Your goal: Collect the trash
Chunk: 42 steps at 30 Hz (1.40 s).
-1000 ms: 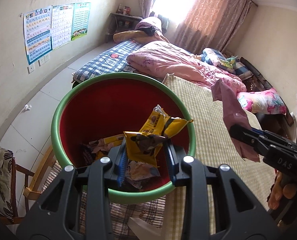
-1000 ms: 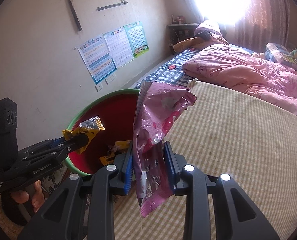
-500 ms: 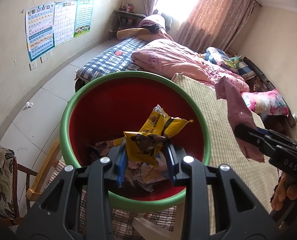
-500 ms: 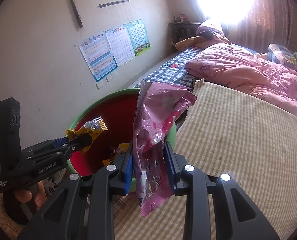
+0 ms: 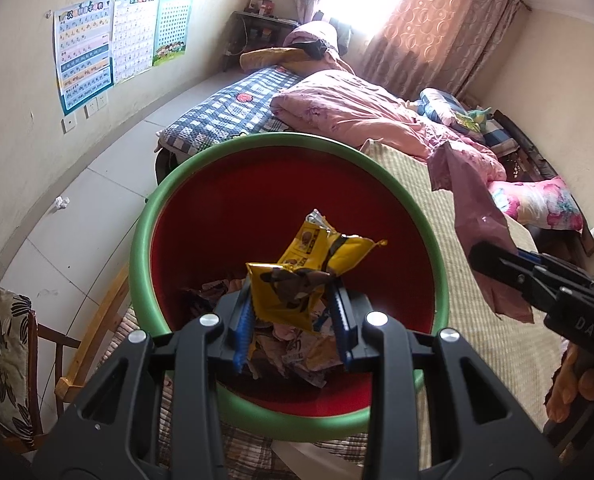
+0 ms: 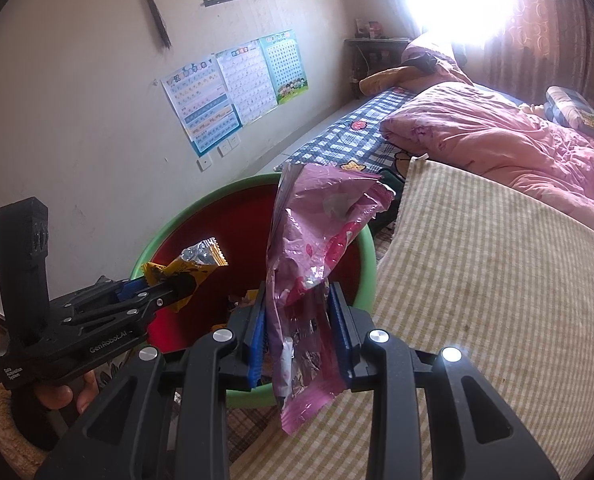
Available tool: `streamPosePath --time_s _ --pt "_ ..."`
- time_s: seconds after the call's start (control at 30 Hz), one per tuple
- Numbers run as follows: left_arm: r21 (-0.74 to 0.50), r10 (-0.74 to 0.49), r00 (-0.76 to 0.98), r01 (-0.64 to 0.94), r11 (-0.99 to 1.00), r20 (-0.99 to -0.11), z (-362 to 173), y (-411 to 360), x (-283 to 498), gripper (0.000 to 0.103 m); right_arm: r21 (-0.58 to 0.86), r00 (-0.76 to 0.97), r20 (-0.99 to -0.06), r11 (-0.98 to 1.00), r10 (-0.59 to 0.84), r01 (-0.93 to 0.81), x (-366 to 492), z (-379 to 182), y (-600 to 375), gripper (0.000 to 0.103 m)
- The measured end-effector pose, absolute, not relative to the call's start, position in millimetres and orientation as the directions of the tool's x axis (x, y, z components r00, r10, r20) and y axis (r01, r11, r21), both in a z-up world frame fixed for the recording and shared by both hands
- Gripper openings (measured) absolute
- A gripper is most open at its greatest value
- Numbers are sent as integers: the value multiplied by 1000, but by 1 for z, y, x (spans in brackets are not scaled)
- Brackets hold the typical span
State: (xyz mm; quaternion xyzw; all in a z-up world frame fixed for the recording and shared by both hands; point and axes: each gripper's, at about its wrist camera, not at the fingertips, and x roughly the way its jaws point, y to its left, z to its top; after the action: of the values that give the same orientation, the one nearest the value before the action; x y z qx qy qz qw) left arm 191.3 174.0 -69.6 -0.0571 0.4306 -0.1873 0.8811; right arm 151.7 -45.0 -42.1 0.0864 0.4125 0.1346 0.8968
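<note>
Both pairs of fingers are closed on trash. Left fingers (image 5: pixel 293 320) pinch a yellow wrapper (image 5: pixel 297 280) above the red basin (image 5: pixel 233 208) with the green rim, where other wrappers (image 5: pixel 297 352) lie. Right fingers (image 6: pixel 301 320) clamp a pink bag (image 6: pixel 313 248), which hangs over the basin's edge beside the striped mat (image 6: pixel 477 280) on the bed.

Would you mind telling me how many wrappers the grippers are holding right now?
2. A yellow wrapper is clamped in the left gripper above the red bin; a pink wrapper is in the right gripper at the bin's edge. More lie inside, partly hidden.
</note>
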Motion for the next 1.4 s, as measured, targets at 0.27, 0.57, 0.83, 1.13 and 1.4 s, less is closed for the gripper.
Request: streamPosePath --time_s 0.27,0.57,0.83,1.13,1.4 --pt "-260 -375 549 277 925 -747 -74 168 196 31 262 611 -724 948 319 -183 158 -45 -42 29" --pt "-252 -367 553 275 928 -748 -76 165 202 31 266 603 -724 942 334 -203 166 -43 -36 30" --pt "-261 -352 591 237 936 -726 -72 169 203 59 250 594 -730 941 337 -227 170 -43 -33 36" --pt "-255 -294 650 157 954 -701 -63 182 197 76 268 591 -724 934 356 -234 165 -46 -39 67" --pt "-194 -242 719 151 969 -652 -40 162 171 82 250 637 -700 946 324 -207 147 -35 -63 82"
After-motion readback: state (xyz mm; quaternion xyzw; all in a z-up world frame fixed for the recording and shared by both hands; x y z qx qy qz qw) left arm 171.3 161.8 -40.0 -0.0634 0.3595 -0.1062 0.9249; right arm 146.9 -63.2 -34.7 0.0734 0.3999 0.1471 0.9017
